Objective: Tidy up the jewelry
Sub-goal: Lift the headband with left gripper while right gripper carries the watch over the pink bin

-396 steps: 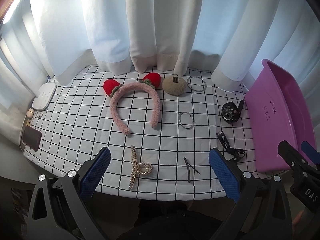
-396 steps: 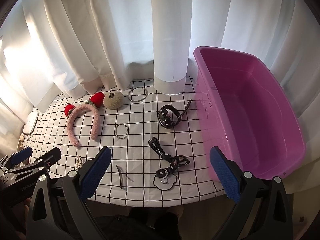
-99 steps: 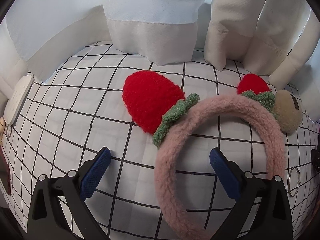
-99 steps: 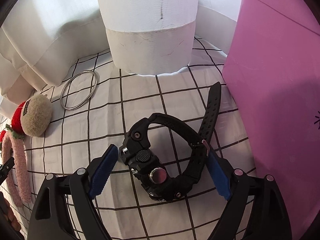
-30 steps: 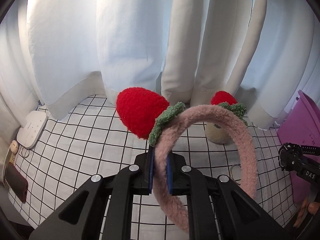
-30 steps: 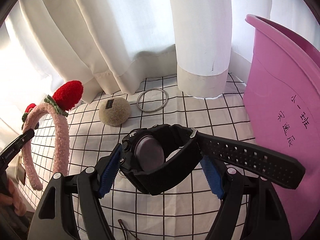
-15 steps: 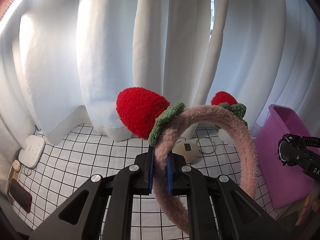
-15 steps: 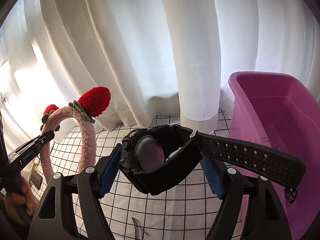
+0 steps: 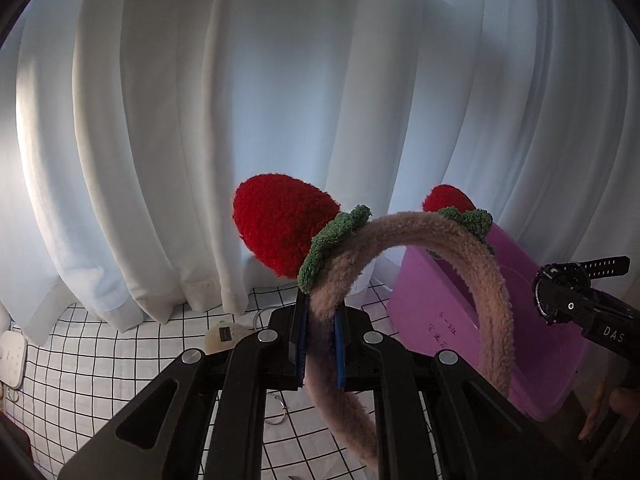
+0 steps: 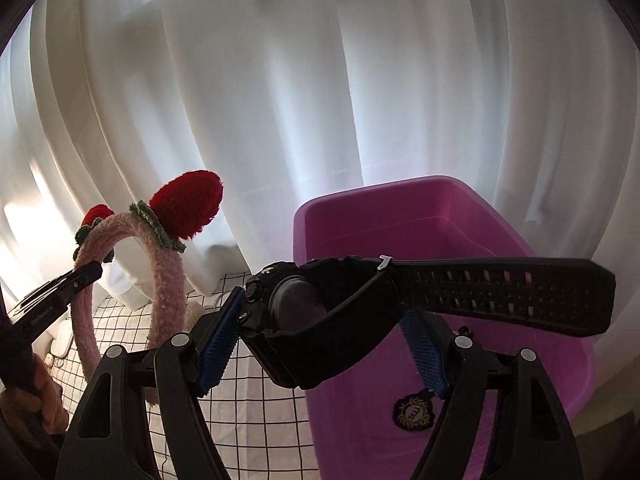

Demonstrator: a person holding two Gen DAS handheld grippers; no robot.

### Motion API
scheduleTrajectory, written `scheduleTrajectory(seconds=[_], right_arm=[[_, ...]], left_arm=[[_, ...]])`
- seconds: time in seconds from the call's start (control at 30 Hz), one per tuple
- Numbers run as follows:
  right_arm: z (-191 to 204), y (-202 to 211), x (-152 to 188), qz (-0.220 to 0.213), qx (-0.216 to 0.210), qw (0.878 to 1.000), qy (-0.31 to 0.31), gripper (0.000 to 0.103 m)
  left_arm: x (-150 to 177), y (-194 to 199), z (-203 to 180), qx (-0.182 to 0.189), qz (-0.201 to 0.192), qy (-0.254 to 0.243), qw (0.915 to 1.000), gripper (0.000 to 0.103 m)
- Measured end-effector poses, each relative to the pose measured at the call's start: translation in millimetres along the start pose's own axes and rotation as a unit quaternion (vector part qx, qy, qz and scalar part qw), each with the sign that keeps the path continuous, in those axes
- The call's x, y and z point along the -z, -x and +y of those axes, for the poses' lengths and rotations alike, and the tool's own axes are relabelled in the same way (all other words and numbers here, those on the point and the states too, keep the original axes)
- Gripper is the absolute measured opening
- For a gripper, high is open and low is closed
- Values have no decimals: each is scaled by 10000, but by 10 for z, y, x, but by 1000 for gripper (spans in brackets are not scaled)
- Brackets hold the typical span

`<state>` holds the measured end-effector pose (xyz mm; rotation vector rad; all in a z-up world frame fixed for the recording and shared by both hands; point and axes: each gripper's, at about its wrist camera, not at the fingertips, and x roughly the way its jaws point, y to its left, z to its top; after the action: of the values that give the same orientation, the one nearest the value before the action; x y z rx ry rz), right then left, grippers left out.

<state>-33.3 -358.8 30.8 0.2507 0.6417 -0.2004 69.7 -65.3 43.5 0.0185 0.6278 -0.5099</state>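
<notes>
Left gripper (image 9: 320, 346) fingers pinch the pink headband (image 9: 486, 300); right gripper (image 10: 324, 340) fingers clasp the black watch (image 10: 320, 312). Only the right wrist view shows the badge keychain (image 10: 412, 411) in the purple bin (image 10: 400, 216).

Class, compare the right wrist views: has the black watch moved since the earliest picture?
Yes. The black watch, once flat on the checked cloth left of the purple tub, is now lifted in the right gripper, raised toward the tub's near rim.

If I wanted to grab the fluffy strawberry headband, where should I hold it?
Probably the plain pink band of the headband, low on one side, below the strawberries. It is thin enough there to fit between two fingers, one on each face. The left gripper holds it that way from below, and the arch stands up without drooping. The puffy strawberries would likely squish.
</notes>
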Motion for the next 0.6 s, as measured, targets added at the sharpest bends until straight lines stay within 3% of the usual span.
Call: scheduleTrajectory(seconds=[0.2, 0.6], right_arm=[[-501, 149, 18, -40, 295, 9993, -223, 73], [-1157, -67, 102, 223, 355, 9977, -529, 73]], left_arm=[[-32, -230, -654, 528, 201, -286, 9980, 11], [55, -740, -1420, 575, 514, -647, 9949, 11]])
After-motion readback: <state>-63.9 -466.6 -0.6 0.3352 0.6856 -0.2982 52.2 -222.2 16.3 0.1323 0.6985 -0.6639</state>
